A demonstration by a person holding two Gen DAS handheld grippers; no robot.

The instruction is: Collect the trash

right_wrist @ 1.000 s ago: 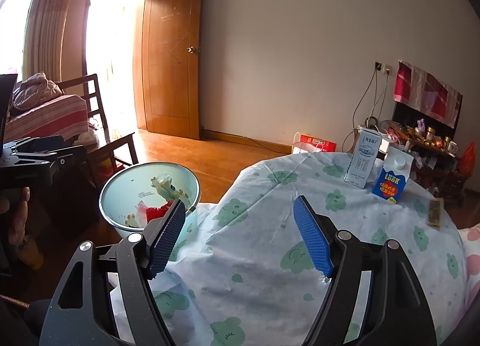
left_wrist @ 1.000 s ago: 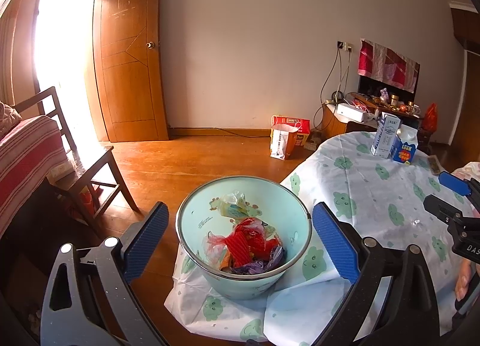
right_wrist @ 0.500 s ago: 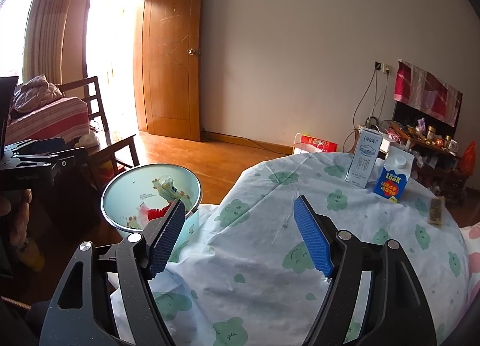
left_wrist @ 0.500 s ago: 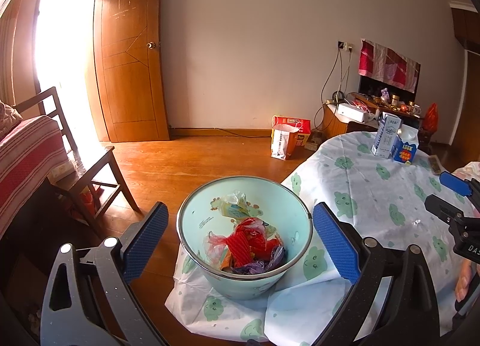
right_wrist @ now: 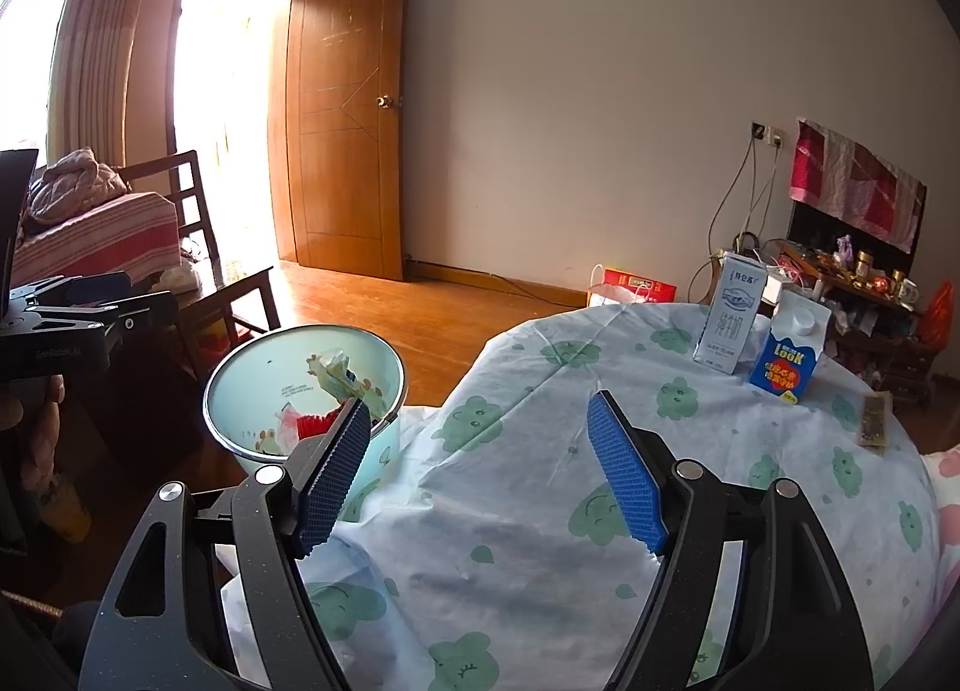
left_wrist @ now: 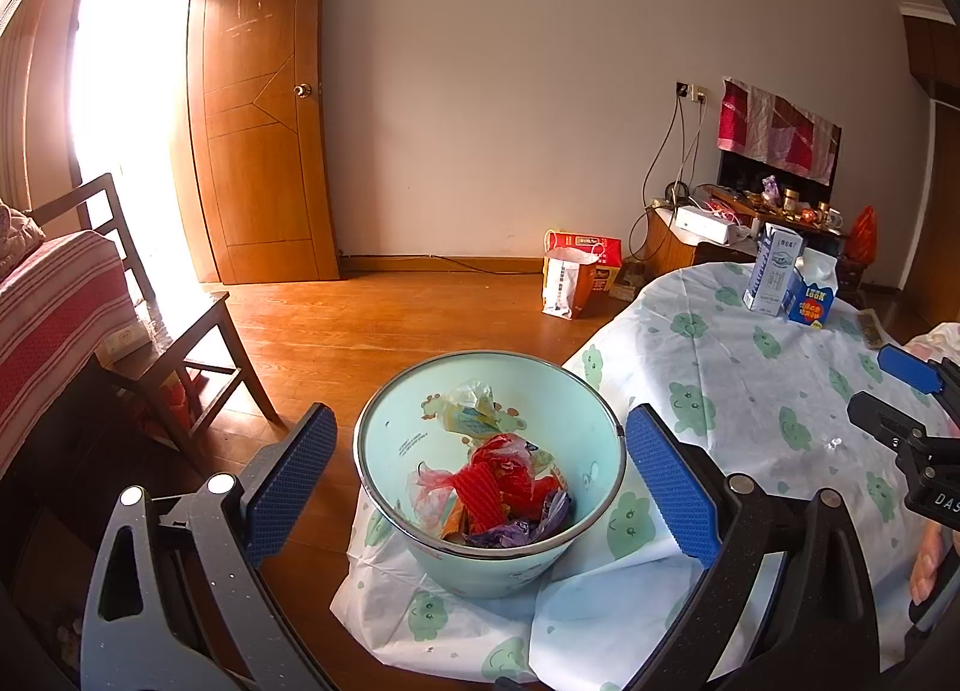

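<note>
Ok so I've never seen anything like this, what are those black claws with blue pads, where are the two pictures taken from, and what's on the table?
Those claws are handheld grippers, one per hand, each carrying a wide-angle camera looking along its fingers. One picture comes from the left gripper, which hangs open over a pale green bin of crumpled wrappers. The other comes from the right gripper, also open and empty, over the table with its green-printed cloth. At the table's far side stand a white milk carton and a blue carton, with a small flat packet nearby. Nothing is held.
</note>
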